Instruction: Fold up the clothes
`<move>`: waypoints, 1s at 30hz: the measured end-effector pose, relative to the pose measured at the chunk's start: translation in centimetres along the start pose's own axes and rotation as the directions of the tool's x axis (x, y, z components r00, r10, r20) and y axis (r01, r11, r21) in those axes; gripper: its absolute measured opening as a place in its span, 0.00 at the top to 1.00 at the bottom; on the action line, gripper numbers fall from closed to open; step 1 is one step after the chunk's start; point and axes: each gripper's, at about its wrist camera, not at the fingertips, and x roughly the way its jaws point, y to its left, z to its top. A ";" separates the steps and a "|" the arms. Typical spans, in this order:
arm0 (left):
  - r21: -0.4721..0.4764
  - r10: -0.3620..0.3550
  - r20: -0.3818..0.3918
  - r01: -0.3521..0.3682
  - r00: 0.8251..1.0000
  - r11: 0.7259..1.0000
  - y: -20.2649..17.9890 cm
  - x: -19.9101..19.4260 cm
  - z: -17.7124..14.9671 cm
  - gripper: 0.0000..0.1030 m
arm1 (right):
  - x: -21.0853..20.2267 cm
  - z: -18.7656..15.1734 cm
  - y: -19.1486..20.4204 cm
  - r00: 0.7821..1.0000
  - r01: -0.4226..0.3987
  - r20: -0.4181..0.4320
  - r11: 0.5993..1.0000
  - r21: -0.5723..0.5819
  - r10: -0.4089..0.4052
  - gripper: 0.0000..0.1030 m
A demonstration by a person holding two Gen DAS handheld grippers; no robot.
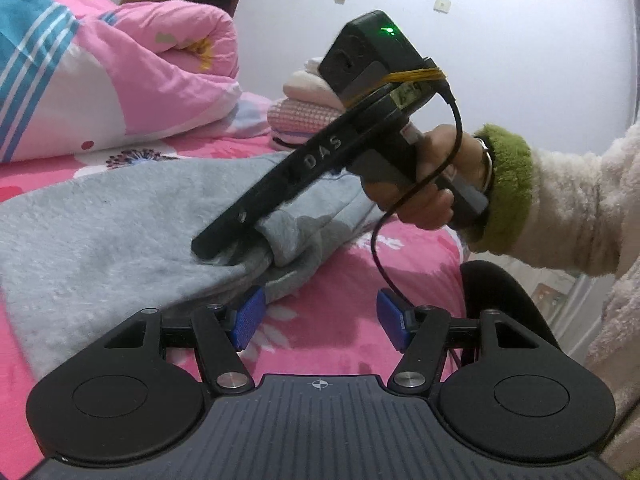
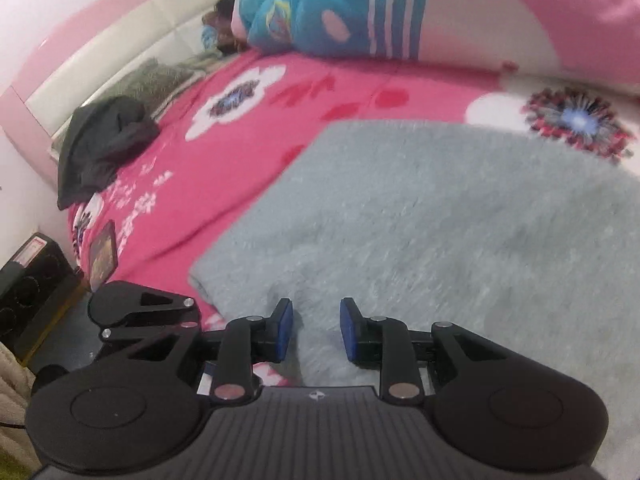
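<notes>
A grey fleece garment [image 1: 100, 220] [image 2: 440, 232] lies spread on the pink flowered bedsheet [image 1: 352, 264]. In the left wrist view a hand [image 1: 424, 184] in a green-cuffed fuzzy sleeve holds my right gripper [image 1: 224, 240], which angles down onto a raised, bunched fold at the garment's right edge. In the right wrist view my right gripper [image 2: 317, 330] has its blue pads [image 2: 284, 330] close together with grey fleece between them. My left gripper [image 1: 320, 318] hovers open just off the garment's near corner, over the sheet, and holds nothing.
A rolled pink and blue quilt [image 1: 132, 72] fills the back of the bed. A stack of folded clothes [image 1: 304, 100] sits behind the right gripper. A black garment [image 2: 104, 144] lies by the headboard. A black chair [image 1: 504, 300] and a dark box [image 2: 32, 280] stand beside the bed.
</notes>
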 end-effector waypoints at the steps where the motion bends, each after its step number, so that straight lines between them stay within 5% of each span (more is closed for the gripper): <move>1: 0.000 -0.003 0.005 0.003 1.000 1.000 0.0 -0.3 0.0 0.40 | -0.4 0.4 -0.1 0.999 0.024 0.032 1.000 0.007 -0.025 0.73; 4: 0.005 0.021 0.015 -0.021 1.000 1.000 -0.2 -1.2 -0.1 0.40 | 0.0 2.4 -1.6 0.991 0.073 0.106 0.992 0.101 -0.084 0.73; 7: 0.013 0.068 0.003 -0.069 0.998 0.998 -0.5 -2.1 -0.3 0.40 | 3.0 3.3 -1.5 0.991 0.093 0.083 0.989 0.117 -0.103 0.73; 12: -0.006 0.133 -0.011 -0.133 0.991 0.991 -0.5 -4.0 -1.3 0.40 | 4.7 1.5 2.3 0.998 -0.056 0.018 0.998 0.038 0.055 0.73; 14: -0.022 0.159 0.000 -0.159 0.987 0.987 -0.2 -4.8 -1.8 0.40 | 2.7 0.7 2.9 0.994 -0.080 0.076 0.994 0.070 0.075 0.73; 21: -0.113 0.203 0.063 -0.195 0.977 0.974 1.4 -5.9 -2.1 0.40 | -5.5 -5.6 1.3 0.946 0.039 0.295 0.953 0.302 -0.132 0.59; 26: -0.172 0.263 0.071 -0.248 0.962 0.953 2.1 -6.1 -2.0 0.40 | -7.4 -10.6 1.5 0.902 0.137 0.327 0.906 0.400 -0.281 0.38; 30: -0.240 0.281 0.115 -0.248 0.953 0.939 2.8 -6.5 -1.8 0.38 | -8.0 -12.7 2.8 0.862 0.229 0.343 0.890 0.393 -0.373 0.32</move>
